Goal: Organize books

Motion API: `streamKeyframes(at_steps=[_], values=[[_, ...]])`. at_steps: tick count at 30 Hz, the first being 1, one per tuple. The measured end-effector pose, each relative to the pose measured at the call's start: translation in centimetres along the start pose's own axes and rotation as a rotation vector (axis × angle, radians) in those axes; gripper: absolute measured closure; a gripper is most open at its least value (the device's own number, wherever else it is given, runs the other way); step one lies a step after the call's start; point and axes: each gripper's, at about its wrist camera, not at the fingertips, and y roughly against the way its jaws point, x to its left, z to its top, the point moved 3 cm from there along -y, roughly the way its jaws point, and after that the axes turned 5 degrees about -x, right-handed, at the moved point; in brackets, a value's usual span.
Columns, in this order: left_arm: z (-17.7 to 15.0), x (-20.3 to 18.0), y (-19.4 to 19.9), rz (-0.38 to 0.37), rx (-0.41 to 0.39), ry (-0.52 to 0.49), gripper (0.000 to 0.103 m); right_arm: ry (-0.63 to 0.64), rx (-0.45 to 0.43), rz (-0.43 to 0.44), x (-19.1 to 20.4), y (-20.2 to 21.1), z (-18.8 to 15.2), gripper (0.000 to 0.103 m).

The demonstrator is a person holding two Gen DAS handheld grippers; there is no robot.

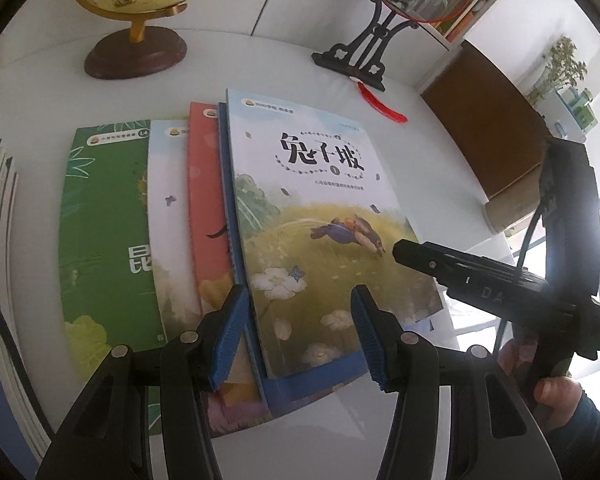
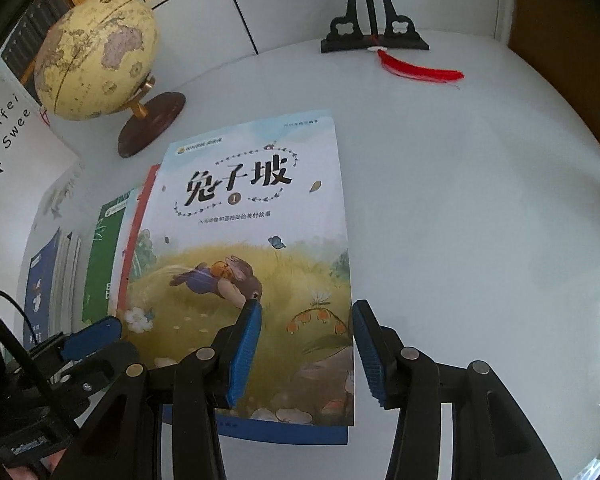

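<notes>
We held the left hand-held gripper (image 1: 300, 334) with its blue pads apart, clamped on nothing, angled down over the near edge of the rabbit book (image 1: 320, 232); the book's near left corner lay between the pads, though we could not tell whether either touched it. The right hand-held gripper (image 2: 306, 350) also stood with its jaws apart and empty, straddling that book's right edge near its lower corner. In our judgement, both were set at opposite sides of the top book to square it or slide it off the pile.

That book lay uppermost on a fanned row of flat books near the middle of the white counter (image 2: 480, 200): a blue book (image 1: 316, 384) peeked out beneath it, then a red book (image 1: 208, 200), a pale book (image 1: 168, 220) and a green book (image 1: 104, 240) stepped leftward. A separate stack (image 1: 0, 280) sat at the counter's left edge. Towards the far edge stood a globe (image 2: 96, 56) and a black stand (image 2: 374, 36) with a red tassel (image 2: 420, 70), well clear of the books.
</notes>
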Motion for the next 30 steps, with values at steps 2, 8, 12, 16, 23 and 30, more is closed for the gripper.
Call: streamKeyframes(at_steps=[2, 8, 12, 16, 23, 30], values=[[0.1, 0.1, 0.0, -0.004, -0.001, 0.004, 0.052, 0.001, 0.004, 0.003, 0.1, 0.0, 0.1, 0.056], [-0.5, -0.2, 0.2, 0.008, 0.011, -0.042, 0.052, 0.025, -0.003, -0.003, 1.1, 0.3, 0.0, 0.055], [-1.6, -0.6, 1.4, 0.009, 0.020, -0.057, 0.052, 0.062, -0.016, 0.018, 2.2, 1.0, -0.2, 0.055], [-3.9, -0.3, 2.9, 0.031, 0.032, -0.034, 0.052, 0.089, 0.002, 0.047, 3.2, 1.8, -1.3, 0.055], [-6.2, 1.3, 4.9, 0.057, 0.024, 0.054, 0.052, 0.145, 0.099, 0.113, 3.9, 2.4, -5.5, 0.055], [-6.6, 1.2, 4.2, 0.109, 0.015, 0.092, 0.052, 0.064, 0.130, 0.154, 1.9, 3.0, -8.2, 0.055]])
